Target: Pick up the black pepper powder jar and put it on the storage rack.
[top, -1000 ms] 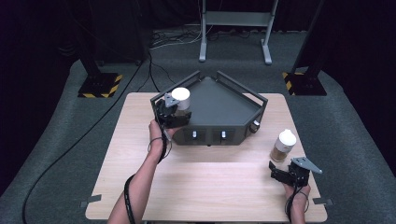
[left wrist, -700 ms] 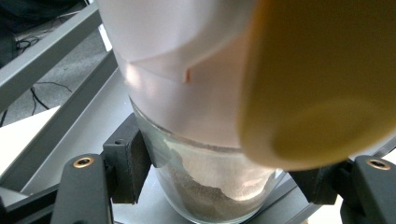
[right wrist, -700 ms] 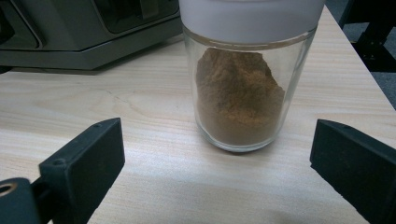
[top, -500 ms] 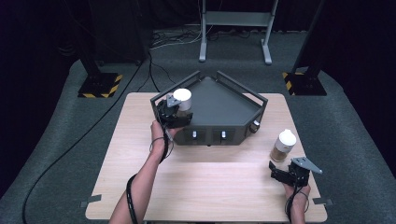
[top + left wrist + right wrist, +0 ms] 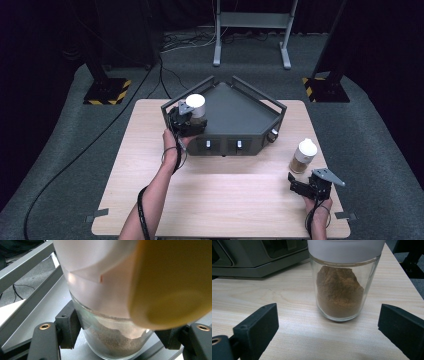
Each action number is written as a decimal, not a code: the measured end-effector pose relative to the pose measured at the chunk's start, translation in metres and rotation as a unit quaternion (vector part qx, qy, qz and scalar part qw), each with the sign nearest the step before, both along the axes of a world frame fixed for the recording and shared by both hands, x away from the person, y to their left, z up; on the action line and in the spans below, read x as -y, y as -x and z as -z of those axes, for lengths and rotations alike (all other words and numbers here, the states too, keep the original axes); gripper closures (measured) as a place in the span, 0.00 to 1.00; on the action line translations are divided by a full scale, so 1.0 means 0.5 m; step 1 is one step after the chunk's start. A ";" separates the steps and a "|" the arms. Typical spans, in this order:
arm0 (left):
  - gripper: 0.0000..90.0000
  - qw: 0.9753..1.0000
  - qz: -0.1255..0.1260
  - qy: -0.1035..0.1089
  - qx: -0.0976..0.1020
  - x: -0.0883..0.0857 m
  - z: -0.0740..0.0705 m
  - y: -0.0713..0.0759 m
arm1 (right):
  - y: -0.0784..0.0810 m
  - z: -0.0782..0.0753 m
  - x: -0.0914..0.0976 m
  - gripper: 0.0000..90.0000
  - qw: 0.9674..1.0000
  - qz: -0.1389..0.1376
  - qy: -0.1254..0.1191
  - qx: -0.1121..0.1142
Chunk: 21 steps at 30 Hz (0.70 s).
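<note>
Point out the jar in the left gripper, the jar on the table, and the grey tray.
held jar (image 5: 110,340), left gripper view, glass body between the jaws.
standing jar (image 5: 340,293), right gripper view, glass wall over the brown powder.
grey tray (image 5: 235,107), high view, bare floor.

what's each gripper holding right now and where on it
The left gripper is shut on a spice jar, jaws on the glass body just below the white lid, over the grey tray. The right gripper holds nothing; its jaws stand open before another jar.

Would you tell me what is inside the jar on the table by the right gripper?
The jar holds brown powder, heaped unevenly. Its white lid hides the top.
</note>
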<state>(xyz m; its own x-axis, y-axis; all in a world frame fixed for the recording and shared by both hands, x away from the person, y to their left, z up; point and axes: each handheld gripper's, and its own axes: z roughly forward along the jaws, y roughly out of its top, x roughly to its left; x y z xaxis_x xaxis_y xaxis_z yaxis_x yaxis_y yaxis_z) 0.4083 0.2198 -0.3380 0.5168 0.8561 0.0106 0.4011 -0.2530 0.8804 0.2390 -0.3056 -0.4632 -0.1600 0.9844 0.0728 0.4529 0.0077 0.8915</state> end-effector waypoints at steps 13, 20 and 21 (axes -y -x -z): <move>0.33 1.000 -0.001 0.007 -0.001 -0.002 0.003 -0.001 | 0.000 0.000 0.001 0.03 1.000 -0.001 -0.001 0.001; 0.09 1.000 0.005 0.012 -0.012 -0.022 -0.007 0.005 | 0.001 0.001 0.002 0.03 1.000 -0.001 -0.002 0.001; 0.07 1.000 0.006 0.008 -0.011 -0.024 -0.010 0.009 | 0.001 0.001 0.002 0.02 1.000 -0.001 -0.002 0.001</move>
